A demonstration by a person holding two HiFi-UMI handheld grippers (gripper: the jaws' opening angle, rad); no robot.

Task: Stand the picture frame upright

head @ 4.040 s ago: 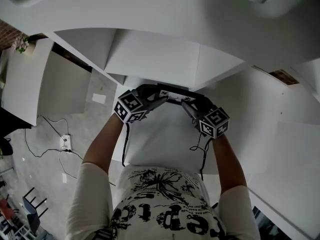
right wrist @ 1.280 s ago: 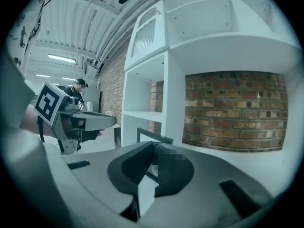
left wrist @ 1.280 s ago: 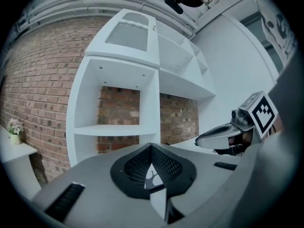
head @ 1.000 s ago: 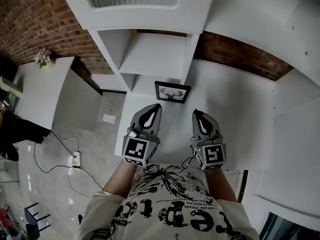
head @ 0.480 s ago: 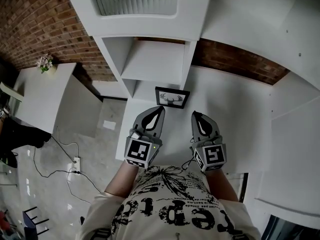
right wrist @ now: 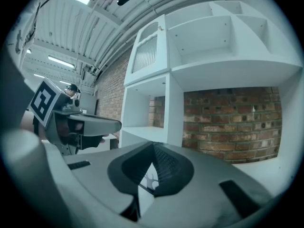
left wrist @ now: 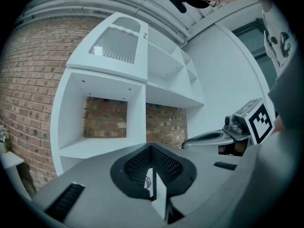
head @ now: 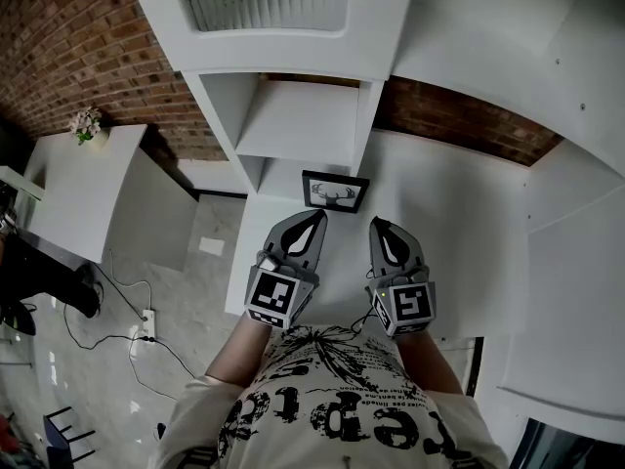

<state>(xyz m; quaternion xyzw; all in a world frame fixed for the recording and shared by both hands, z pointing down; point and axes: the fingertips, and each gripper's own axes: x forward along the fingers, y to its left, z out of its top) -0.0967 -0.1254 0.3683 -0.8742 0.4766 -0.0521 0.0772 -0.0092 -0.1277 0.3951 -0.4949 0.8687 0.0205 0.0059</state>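
A black rectangular picture frame with a white antler print [head: 335, 191] stands on its lower edge just above the centre of the head view, on a white countertop [head: 459, 223], its face turned towards the person. It sits right at the foot of a white open shelving unit [head: 298, 115] backed by a red brick wall [head: 68, 47]. Below it, in the middle of the frame, the grey left gripper [head: 314, 217] and the grey right gripper [head: 376, 225] hover side by side, both apart from the picture frame. Each gripper view shows the claw pinched together – the jaws meet tip to tip with nothing held, and only a sliver of the antler print [right wrist: 151, 178] shows through the opening behind the tips.
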